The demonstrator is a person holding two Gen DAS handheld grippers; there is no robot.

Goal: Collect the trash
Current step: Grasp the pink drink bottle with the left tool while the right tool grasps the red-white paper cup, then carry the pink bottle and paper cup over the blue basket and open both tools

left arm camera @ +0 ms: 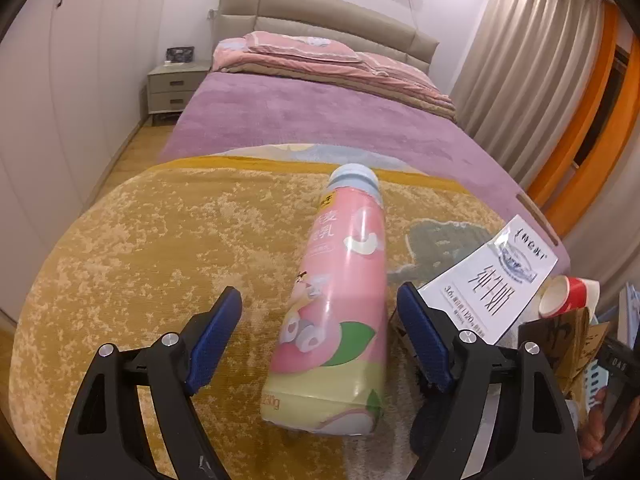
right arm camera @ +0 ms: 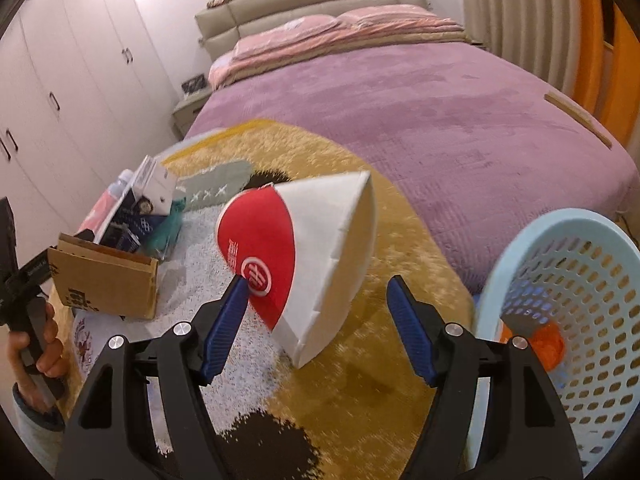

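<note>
A pink yogurt bottle (left arm camera: 340, 300) with a pale blue cap lies on the yellow blanket (left arm camera: 160, 240), cap pointing away. My left gripper (left arm camera: 318, 300) is open and straddles the bottle's lower half, with a gap at each blue pad. A crushed red-and-white paper cup (right arm camera: 312, 248) lies on the blanket between the fingers of my right gripper (right arm camera: 318, 284). That gripper is open: its left fingertip (right arm camera: 236, 296) is at the cup's red side and the right pad stands clear. A white milk carton (left arm camera: 492, 276) lies just right of the bottle.
A light blue perforated basket (right arm camera: 568, 280) stands at the right, with something orange (right arm camera: 548, 344) inside. A cardboard box (right arm camera: 104, 280) and several packages lie at the left. A hand (right arm camera: 40, 344) holds the other gripper there. The purple bed cover (right arm camera: 440, 100) stretches beyond.
</note>
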